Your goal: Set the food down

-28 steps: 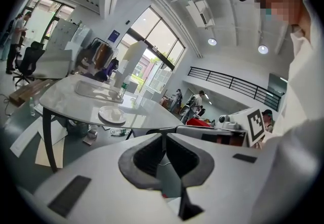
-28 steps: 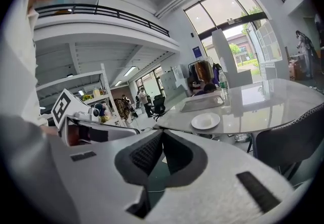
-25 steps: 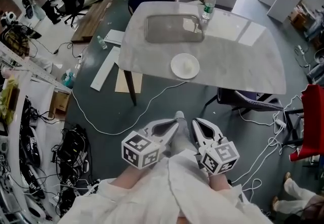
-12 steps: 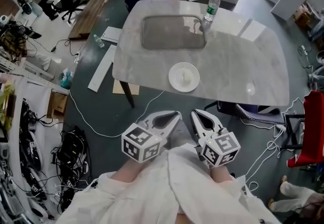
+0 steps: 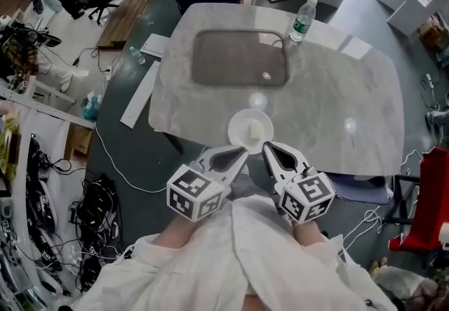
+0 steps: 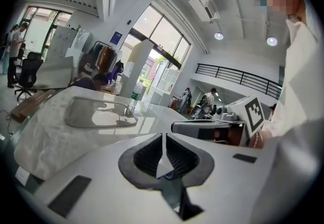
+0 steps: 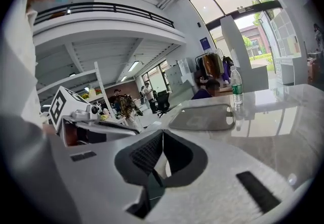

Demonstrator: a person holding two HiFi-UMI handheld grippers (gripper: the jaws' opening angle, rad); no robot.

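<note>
Closer now to the pale marble table (image 5: pixel 351 92), the left gripper (image 5: pixel 243 153) and right gripper (image 5: pixel 267 148) are both pressed together, empty.
Their tips meet the near rim of the round white plate (image 5: pixel 238 122); its small pale food lump (image 5: pixel 254 131) is too tiny to read direction; grey tray (image 5: pixel 240 57) and clear water bottle (image 5: pixel 302 20) lie beyond.

No legible text, brand name or number appears in any view.

- The bottle (image 5: pixel 302 19), at 1 o'clock on the table (image 5: pixel 351 92), carries a green label with print too small to read.
- The marker cubes on the left gripper (image 5: pixel 241 153) and right gripper (image 5: pixel 267 147) show black-and-white square patterns only.
- The blue wall sign (image 6: pixel 117 37), at 10 o'clock in the left gripper view, is unreadable.
</note>
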